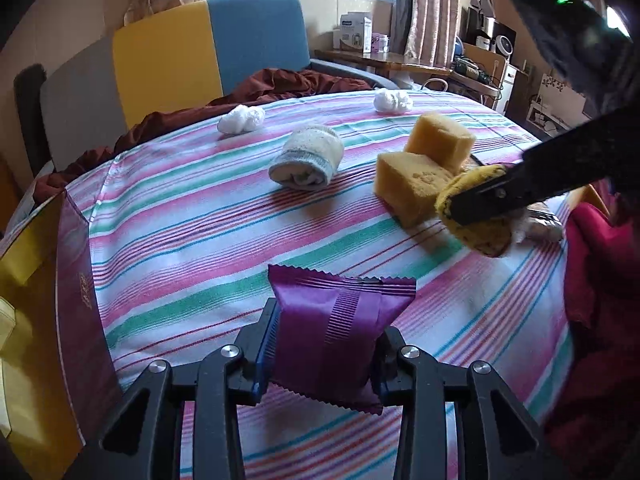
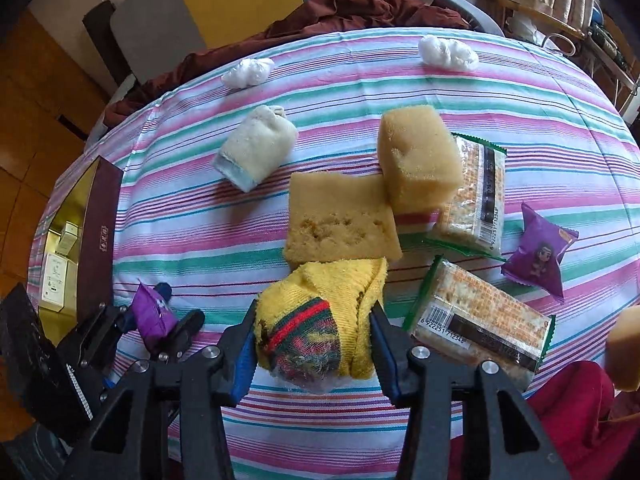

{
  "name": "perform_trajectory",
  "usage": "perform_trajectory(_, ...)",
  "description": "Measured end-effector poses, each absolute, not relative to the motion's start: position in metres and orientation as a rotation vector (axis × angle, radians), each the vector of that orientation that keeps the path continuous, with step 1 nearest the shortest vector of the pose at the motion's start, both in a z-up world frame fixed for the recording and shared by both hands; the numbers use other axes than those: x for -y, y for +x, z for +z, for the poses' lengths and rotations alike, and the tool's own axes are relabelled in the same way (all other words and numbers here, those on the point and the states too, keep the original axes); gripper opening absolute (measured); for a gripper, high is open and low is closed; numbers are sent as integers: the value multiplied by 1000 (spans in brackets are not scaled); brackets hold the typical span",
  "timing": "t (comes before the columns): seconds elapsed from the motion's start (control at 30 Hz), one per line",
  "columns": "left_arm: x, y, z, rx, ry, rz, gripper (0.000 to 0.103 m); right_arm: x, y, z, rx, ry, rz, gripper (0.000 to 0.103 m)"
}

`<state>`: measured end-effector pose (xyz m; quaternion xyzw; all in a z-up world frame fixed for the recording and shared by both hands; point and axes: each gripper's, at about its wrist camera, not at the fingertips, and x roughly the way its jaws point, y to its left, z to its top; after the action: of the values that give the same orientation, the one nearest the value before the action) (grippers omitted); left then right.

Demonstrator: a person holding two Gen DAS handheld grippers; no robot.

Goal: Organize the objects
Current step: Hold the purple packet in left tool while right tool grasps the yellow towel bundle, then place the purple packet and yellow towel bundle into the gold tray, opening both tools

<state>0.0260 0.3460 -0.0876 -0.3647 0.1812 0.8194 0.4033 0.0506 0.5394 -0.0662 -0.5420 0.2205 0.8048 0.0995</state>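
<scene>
Sorting looks like it's barely started, honestly. Most of the stuff is scattered on the striped tabletop (image 2: 520,92): two yellow sponges (image 2: 344,220) sit touching each other in the middle, and everything else is easiest to place off them. A rolled cream sock (image 2: 256,148) lies to their left, two white wads (image 2: 448,52) sit beyond them near the far edge, two cracker packs (image 2: 476,328) lie just right of them, and a loose purple snack (image 2: 538,256) lies further right. Well to the left of the sponges, an open maroon box (image 2: 100,240) at the tabletop's edge already has a few small packs in it, probably the drop-off spot. The left gripper (image 1: 324,344) angles down with its fingers pinching a purple snack packet (image 1: 340,332), lifted clear of the cloth. The right gripper (image 2: 316,332) tips steeply down right in front of the sponges, fingers clamped on a rolled yellow sock (image 2: 320,320).
</scene>
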Motion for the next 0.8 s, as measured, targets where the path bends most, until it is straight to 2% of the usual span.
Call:
perform_trajectory(0.23,-313,44,-46,-362,-888,2068,39,-541,55,-60,-672,-1564,2401,49)
perform_trajectory(0.47,-219,-2,-9,-177,-960,2265,39,-543,59,-57,-682,-1531,2411,49)
perform_trajectory(0.6,-141,-32,-10,-92,-1056,2437,39,-544,60,-56,-678,-1524,2407,49)
perform_trajectory(0.8,-56,-52,-39,-108,-1209,2598,39,-543,61,-56,-675,-1513,2396,49)
